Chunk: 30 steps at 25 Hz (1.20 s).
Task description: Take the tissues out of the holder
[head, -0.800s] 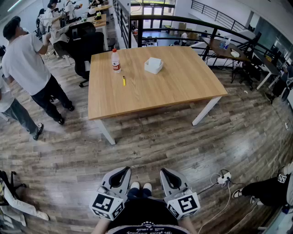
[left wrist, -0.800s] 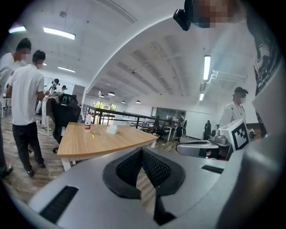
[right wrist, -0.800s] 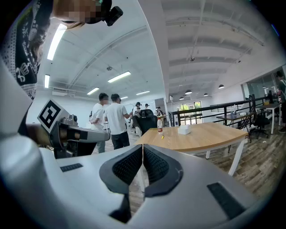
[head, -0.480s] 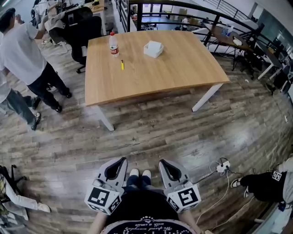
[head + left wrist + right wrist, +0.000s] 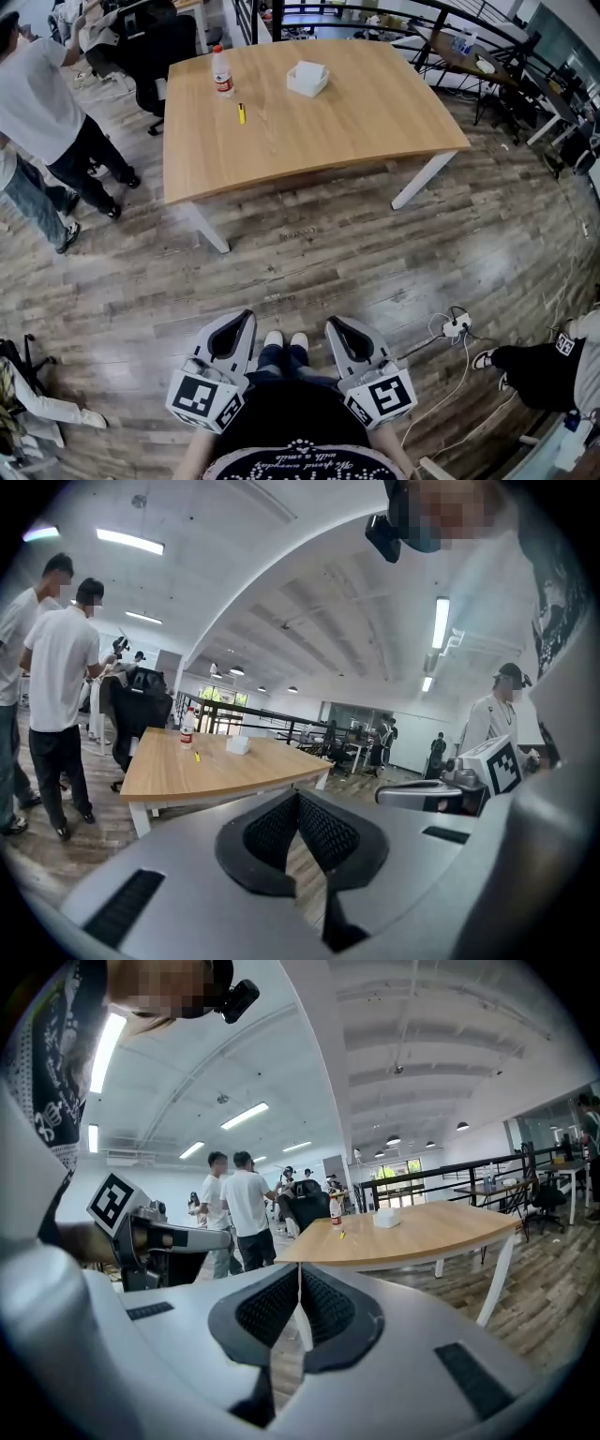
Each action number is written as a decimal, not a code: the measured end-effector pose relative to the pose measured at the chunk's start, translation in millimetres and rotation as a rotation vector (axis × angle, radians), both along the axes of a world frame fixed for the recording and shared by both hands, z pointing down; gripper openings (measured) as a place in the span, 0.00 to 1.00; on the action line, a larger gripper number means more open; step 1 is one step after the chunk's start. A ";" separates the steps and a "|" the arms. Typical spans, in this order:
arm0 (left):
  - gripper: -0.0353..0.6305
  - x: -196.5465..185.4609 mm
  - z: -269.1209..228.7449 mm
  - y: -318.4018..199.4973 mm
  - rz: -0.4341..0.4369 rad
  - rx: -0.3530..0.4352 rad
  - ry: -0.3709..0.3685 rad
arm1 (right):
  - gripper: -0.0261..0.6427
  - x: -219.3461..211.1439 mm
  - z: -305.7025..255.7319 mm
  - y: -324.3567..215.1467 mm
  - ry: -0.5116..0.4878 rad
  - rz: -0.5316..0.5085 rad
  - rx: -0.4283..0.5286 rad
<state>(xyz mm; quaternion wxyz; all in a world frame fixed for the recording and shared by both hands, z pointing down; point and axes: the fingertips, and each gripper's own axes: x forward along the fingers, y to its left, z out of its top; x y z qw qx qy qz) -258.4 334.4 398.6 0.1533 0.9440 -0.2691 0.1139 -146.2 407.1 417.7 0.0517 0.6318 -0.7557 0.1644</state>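
Head view: shows the tissue holder [image 5: 307, 79] on the far side of the table [image 5: 328, 141], well apart from left gripper [image 5: 246, 323] and right gripper [image 5: 336, 328]; risks a trip on the power strip [image 5: 457, 325] lying near-right of the table. Left gripper view: finds jaws pressed together, empty; bottle [image 5: 187, 728] and yellow pen [image 5: 197, 757] left of the holder on the table, easily knocked by a wide reach. Right gripper view: likewise closed on nothing; tissues too small to tell, perhaps dragging the light holder along.

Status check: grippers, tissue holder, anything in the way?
Both shut, empty: left gripper, right gripper. On the table far ahead, tissue holder untouched. Nearby, bottle and yellow pen to its left, apart from it.
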 end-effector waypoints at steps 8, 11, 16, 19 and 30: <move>0.06 -6.4 -9.7 -20.1 -0.064 0.048 0.001 | 0.06 21.6 -1.8 -2.2 -0.026 0.000 0.017; 0.06 -9.3 -9.9 -24.2 -0.092 0.054 0.000 | 0.06 32.3 1.5 0.3 -0.015 0.016 0.012; 0.06 -9.8 -12.6 -31.4 -0.112 0.052 0.008 | 0.06 40.1 5.6 -3.7 -0.011 0.021 -0.013; 0.06 -8.8 -13.1 -40.6 -0.115 0.049 0.011 | 0.06 38.9 8.4 -10.9 -0.014 0.010 -0.028; 0.06 18.4 2.1 -97.6 -0.034 -0.004 0.039 | 0.06 56.7 16.5 -66.3 -0.029 0.074 -0.065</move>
